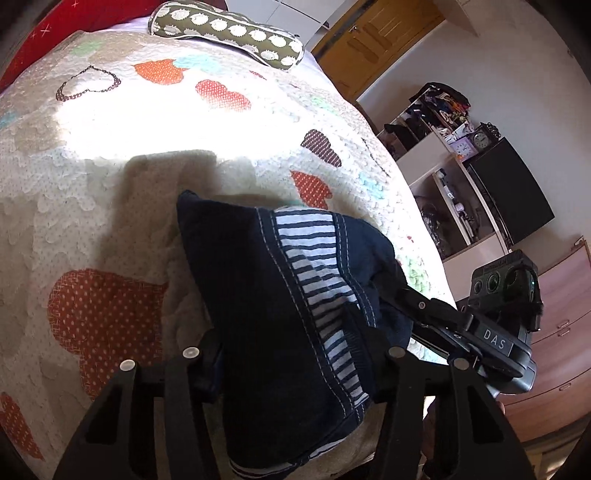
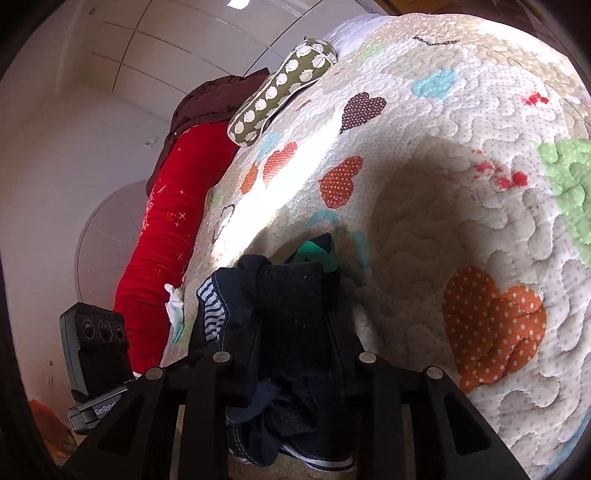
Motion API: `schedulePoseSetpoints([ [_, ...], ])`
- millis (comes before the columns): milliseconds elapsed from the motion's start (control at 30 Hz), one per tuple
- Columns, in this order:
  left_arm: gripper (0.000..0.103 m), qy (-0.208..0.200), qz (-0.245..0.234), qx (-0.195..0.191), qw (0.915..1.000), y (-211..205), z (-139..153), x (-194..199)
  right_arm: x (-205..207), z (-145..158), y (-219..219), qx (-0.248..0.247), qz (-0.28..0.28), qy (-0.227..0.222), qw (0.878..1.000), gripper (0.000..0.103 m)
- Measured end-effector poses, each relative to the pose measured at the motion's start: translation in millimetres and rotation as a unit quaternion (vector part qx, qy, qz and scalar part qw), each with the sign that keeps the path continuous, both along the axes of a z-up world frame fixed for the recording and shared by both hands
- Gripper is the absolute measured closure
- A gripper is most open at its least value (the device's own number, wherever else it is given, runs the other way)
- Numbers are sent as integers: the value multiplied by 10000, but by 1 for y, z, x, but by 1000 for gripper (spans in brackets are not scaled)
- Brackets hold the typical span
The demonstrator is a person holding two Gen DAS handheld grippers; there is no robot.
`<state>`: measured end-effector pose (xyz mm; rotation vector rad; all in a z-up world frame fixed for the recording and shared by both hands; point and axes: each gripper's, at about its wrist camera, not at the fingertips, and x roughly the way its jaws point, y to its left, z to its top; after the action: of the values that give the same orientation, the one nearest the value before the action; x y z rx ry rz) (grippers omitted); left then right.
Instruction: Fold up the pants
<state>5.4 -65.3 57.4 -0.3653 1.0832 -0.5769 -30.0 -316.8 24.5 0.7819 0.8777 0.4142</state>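
Sunlit quilt (image 1: pixel 110 184) covers the bed; the pants (image 1: pixel 288 295), soft, light and floppy dark denim, hang bunched just above it, both the left gripper (image 1: pixel 291 373) and right gripper (image 2: pixel 291 354) with jaws clamped on the cloth. Best held at the waistband. A pillow (image 1: pixel 229 33) lies at 12 o'clock, well clear.

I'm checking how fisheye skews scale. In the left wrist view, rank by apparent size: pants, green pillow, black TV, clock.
1. Pants, though nearest the camera, which inflates them.
2. Green pillow.
3. Black TV, close to the pillow, so this order is unsure.
4. Clock, clearly smallest.
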Motion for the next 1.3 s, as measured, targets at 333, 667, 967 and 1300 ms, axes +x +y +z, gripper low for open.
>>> schedulePoseSetpoints([
  [333, 48, -137, 489, 841, 9952, -3, 3, 94, 93, 24, 19, -701, 48, -211, 9973, 69],
  [667, 44, -525, 787, 1107, 9893, 26, 17, 54, 74, 41, 2, -1192, -375, -464, 9911, 61],
  [967, 42, -1549, 1279, 1700, 9648, 38, 51, -34, 72, 1, 41, -1357, 69, 111, 9907, 61],
  [1300, 6, -3532, 2104, 2313, 8818, 14, 127, -134, -29, 57, 30, -1627, -511, -667, 9831, 51],
])
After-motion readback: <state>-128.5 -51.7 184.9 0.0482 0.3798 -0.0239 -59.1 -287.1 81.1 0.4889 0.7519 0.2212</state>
